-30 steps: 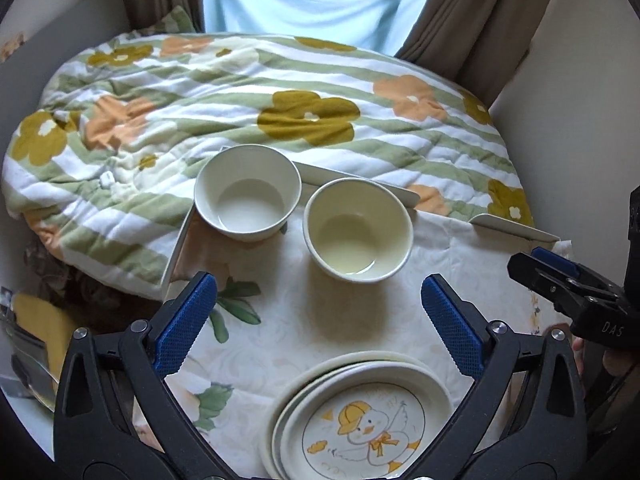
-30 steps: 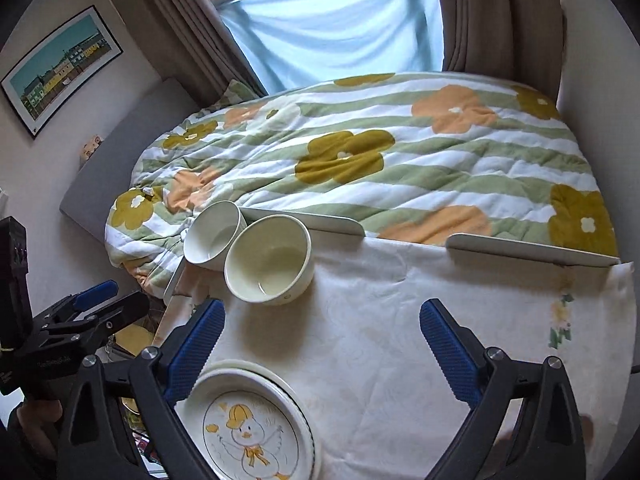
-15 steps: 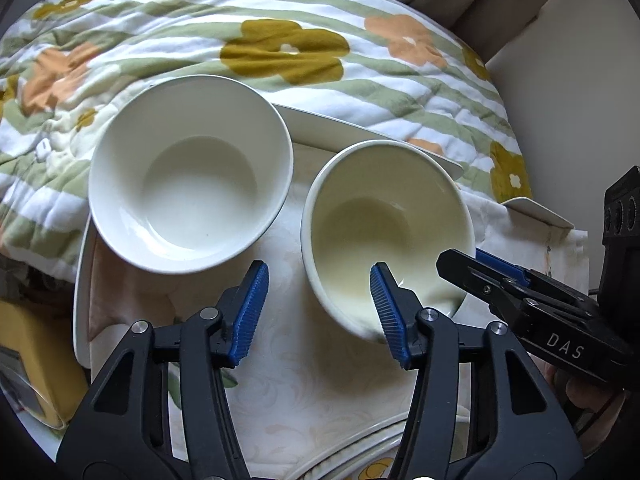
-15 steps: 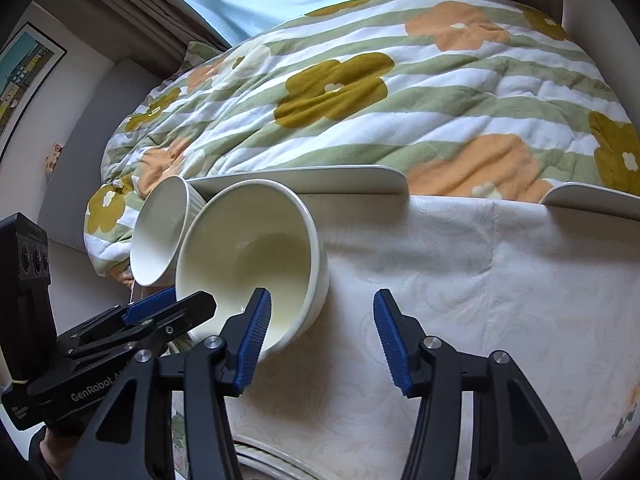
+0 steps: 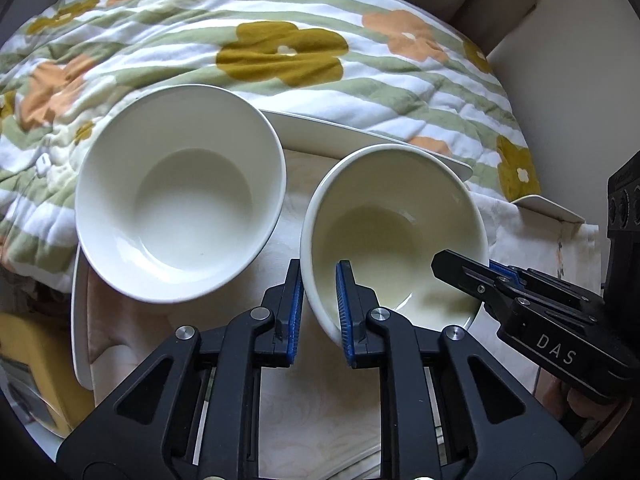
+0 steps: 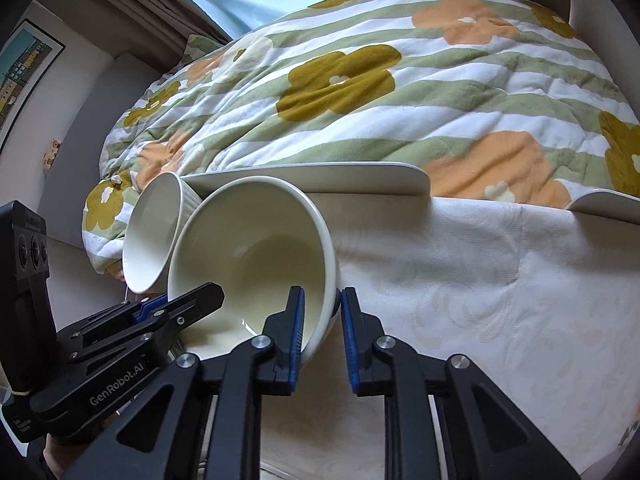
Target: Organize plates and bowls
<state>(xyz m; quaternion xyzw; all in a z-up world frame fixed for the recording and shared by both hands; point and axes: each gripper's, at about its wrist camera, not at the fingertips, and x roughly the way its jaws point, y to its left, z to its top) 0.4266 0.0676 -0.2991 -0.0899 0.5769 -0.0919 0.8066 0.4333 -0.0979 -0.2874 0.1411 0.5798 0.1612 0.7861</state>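
Evidently you were at the pick-up step for the glossy cream ceramic bowl (image 5: 394, 224), with both tools on it at once. Your left gripper (image 5: 319, 312) had its jaws closed onto the bowl's near-left rim, one blue pad inside the wall and one outside. Your right gripper (image 6: 322, 336) was clamped the same way on the opposite near rim, pads pinching the wall between them. The cream bowl sat on the pale patterned tablecloth of the tabletop (image 6: 460, 300), just right of the white ribbed ceramic bowl (image 5: 180, 208), the two nearly touching at the rims as far as the right wrist view showed. No plates could be made out clearly in either view. Judging by the task, your next move called for a level, matched lift by both hands, then carrying the cream bowl over the white one to nest it. Unequal pull could have tipped it or let a smooth rim slip.
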